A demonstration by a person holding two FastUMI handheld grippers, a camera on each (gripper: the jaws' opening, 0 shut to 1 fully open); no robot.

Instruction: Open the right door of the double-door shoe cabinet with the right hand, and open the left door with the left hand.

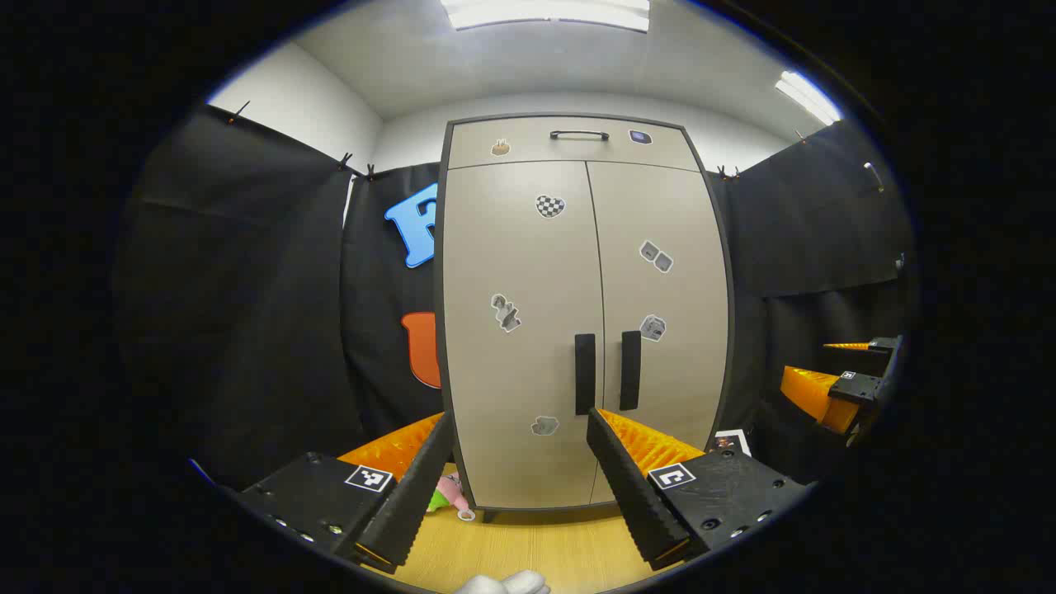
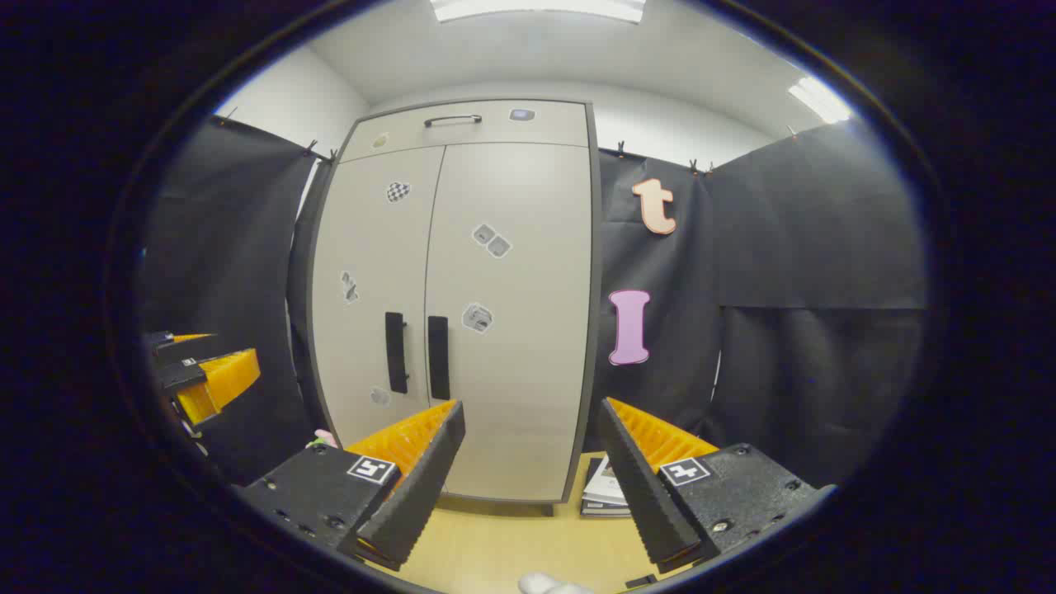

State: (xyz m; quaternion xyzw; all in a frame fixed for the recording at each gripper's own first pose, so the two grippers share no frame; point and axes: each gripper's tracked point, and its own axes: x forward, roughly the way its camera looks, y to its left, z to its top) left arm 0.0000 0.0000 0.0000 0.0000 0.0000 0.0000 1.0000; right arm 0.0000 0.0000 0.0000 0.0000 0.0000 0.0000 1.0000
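Observation:
A beige double-door shoe cabinet (image 1: pixel 577 272) stands ahead on the wooden floor, both doors closed. Its left door (image 1: pixel 520 330) and right door (image 1: pixel 660 305) each carry a black vertical handle, the left handle (image 1: pixel 585 373) and the right handle (image 1: pixel 630 370), side by side at the middle seam. My left gripper (image 1: pixel 520 421) is open, short of the cabinet, facing the left door. In the right gripper view the cabinet (image 2: pixel 462 289) sits left of centre with its handles (image 2: pixel 417 355). My right gripper (image 2: pixel 532 412) is open, apart from the doors. The right gripper (image 1: pixel 850 384) also shows far right in the left gripper view.
A drawer with a black handle (image 1: pixel 579 134) tops the cabinet. A small pink and green toy (image 1: pixel 450 493) lies at the cabinet's left foot. A stack of booklets (image 2: pixel 604 492) lies on the floor to the cabinet's right. Black cloth walls close in both sides.

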